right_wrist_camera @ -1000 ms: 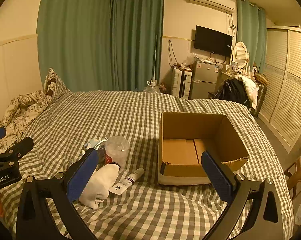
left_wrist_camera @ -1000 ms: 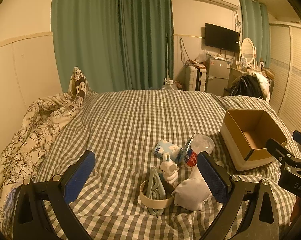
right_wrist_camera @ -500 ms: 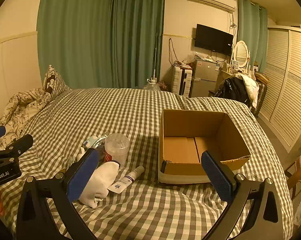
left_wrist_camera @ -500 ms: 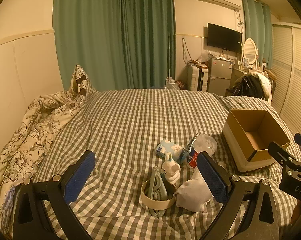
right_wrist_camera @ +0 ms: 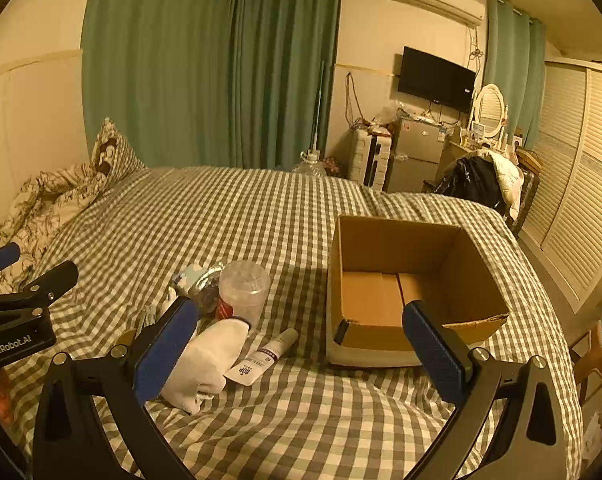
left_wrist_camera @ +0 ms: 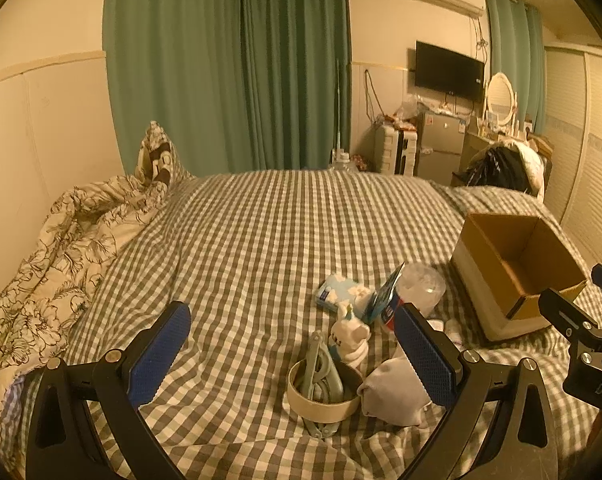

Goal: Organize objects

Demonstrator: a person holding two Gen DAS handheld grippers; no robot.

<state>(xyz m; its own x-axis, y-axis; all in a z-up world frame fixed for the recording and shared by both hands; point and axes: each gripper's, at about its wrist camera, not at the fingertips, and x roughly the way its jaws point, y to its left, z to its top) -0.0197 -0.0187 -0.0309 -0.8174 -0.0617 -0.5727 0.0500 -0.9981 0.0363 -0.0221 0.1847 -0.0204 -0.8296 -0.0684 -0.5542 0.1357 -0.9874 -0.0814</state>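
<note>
An open, empty cardboard box [right_wrist_camera: 405, 280] sits on the checked bed, also in the left wrist view [left_wrist_camera: 513, 264]. Left of it lies a pile: a tape roll [left_wrist_camera: 323, 394] with a grey clip in it, a small white figurine [left_wrist_camera: 351, 338], a white sock [left_wrist_camera: 393, 394] [right_wrist_camera: 205, 360], a clear plastic cup [right_wrist_camera: 243, 288], a tissue pack [left_wrist_camera: 341, 292] and a white tube [right_wrist_camera: 267, 356]. My left gripper [left_wrist_camera: 291, 354] is open above the tape roll. My right gripper [right_wrist_camera: 301, 344] is open above the tube, in front of the box.
A flowered quilt [left_wrist_camera: 61, 260] and pillow lie at the bed's left side against the wall. Green curtains, a suitcase, a small fridge [right_wrist_camera: 415, 156] and a chair with clothes stand beyond the bed. Louvred wardrobe doors [right_wrist_camera: 573, 200] run along the right.
Both views have shifted slightly; the pile and box sit a little lower and nearer. Both grippers stay open and nothing has been picked up.
</note>
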